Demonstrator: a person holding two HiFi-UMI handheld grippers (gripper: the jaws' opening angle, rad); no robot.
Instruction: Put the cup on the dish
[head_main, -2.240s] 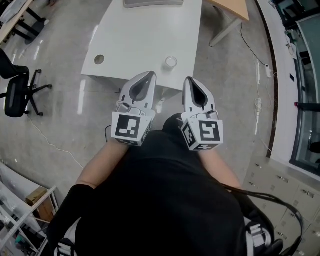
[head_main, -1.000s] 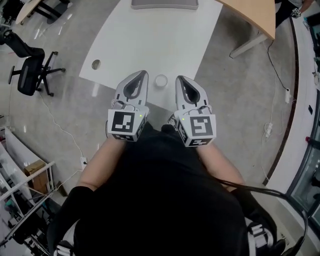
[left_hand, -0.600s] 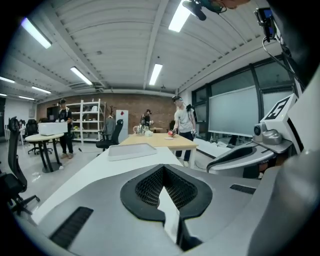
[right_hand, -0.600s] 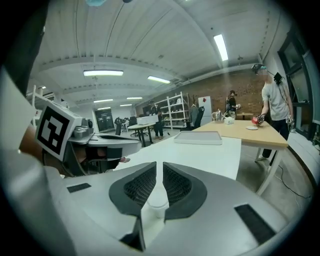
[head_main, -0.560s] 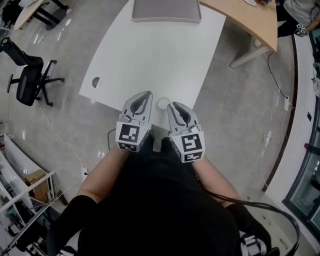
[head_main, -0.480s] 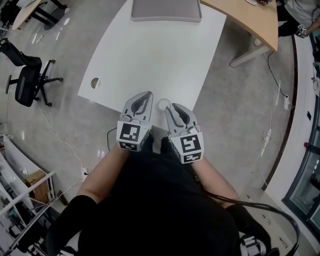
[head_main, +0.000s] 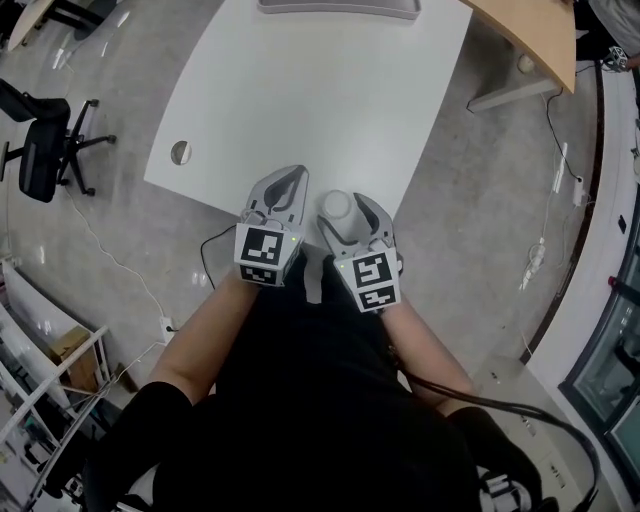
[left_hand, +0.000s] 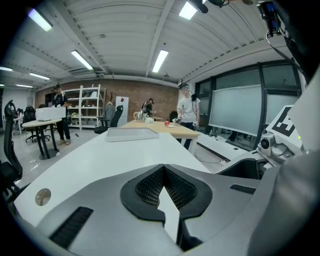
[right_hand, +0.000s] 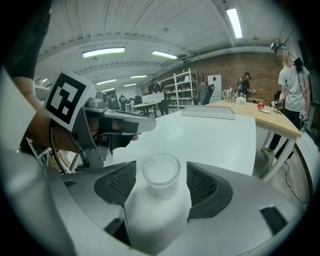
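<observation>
Cup (head_main: 337, 204) stands at 6 o'clock edge of table (head_main: 300, 90), between jaws of your right gripper (right_hand: 161, 176), just opened wide, pads clear. Left gripper (left_hand: 162, 172) clenched, empty. Risk: crooked closing knocks cup off near edge. Count: one cup, two grippers, one grey tray (head_main: 340, 6) at 12 o'clock, possibly dish.

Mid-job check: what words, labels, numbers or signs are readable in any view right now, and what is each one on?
No readable text in any view.
Left cube: black-and-white square pattern only, no letters.
Right cube: same kind of pattern, no letters.
Cup: plain, no print.
White board on the far wall: a red mark, too small to read.
</observation>
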